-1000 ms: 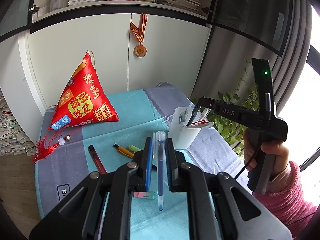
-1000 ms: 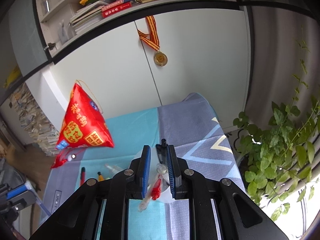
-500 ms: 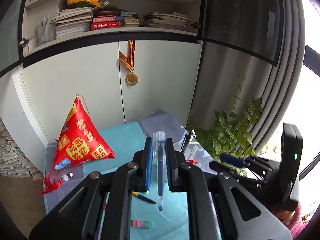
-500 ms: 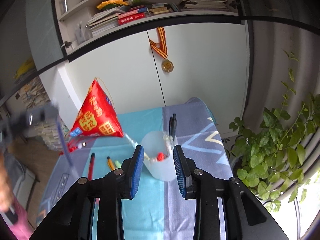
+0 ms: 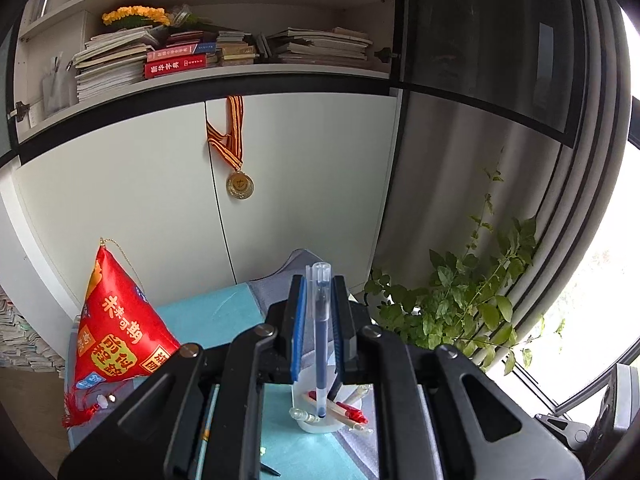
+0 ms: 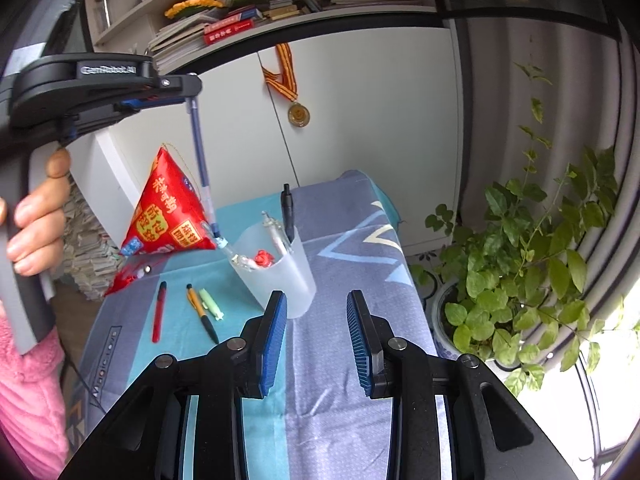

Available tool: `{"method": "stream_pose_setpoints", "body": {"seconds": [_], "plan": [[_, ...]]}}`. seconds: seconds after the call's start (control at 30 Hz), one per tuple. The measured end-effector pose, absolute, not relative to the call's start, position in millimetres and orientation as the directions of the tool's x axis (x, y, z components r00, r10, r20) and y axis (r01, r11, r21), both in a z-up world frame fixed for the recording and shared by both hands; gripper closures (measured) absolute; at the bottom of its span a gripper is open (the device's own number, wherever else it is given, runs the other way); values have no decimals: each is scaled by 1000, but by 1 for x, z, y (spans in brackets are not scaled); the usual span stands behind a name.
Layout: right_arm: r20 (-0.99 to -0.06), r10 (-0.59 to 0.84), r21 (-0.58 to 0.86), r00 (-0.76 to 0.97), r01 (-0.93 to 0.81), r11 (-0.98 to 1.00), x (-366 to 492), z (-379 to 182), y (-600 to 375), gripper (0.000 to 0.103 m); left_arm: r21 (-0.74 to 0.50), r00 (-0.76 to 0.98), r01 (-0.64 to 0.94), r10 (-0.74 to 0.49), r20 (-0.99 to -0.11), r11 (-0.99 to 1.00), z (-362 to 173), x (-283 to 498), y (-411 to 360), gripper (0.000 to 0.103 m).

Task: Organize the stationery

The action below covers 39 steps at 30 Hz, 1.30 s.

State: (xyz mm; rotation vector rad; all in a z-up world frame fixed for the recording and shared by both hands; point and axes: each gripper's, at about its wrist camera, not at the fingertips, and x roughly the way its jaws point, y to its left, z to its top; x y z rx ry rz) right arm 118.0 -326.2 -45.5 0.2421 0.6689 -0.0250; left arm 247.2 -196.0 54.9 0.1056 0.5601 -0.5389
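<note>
Here, pen [image 5: 321, 336] above cup [image 6: 280, 276] rim — right tongs [image 6: 316, 336] clear

Both grippers are black plastic, with branching arms fixed by round silver screws. The right gripper [image 6: 316, 334] carries ribbed blue pads on its jaws. The left gripper [image 5: 318, 330] has the same blue pads; seen at the upper left of the right wrist view, its body bears white lettering and a grey handle. The hand [image 6: 34, 220] on that handle wears a fluffy pink sleeve [image 6: 30, 408].
</note>
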Motion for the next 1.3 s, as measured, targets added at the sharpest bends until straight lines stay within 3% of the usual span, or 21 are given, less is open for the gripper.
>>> {"method": "stream_pose_setpoints", "body": {"seconds": [0.4,0.8,0.9,1.03,1.17,1.3], "plan": [[-619,84,232,781,79,970,120,-50,-323,72,-58,648,496,-413,-640,867,-9,255,-195,93],[-634,99,225,767,60,973,122,-52,-312,72,-29,609,559,-434,-664,829,-23,221,-187,92],[-633,102,216,768,48,975,120,-51,-306,72,-45,622,550,-445,-644,834,-16,212,-171,84],[-627,123,206,769,11,979,119,-48,-297,72,-41,678,490,-411,-610,871,-8,203,-136,64],[-615,187,177,766,-98,979,117,-46,-274,72,-18,731,373,-305,-610,928,-16,205,-91,65],[-631,265,153,729,-218,964,123,-53,-241,72,-46,704,236,-203,-680,971,-41,222,-47,65]]}}
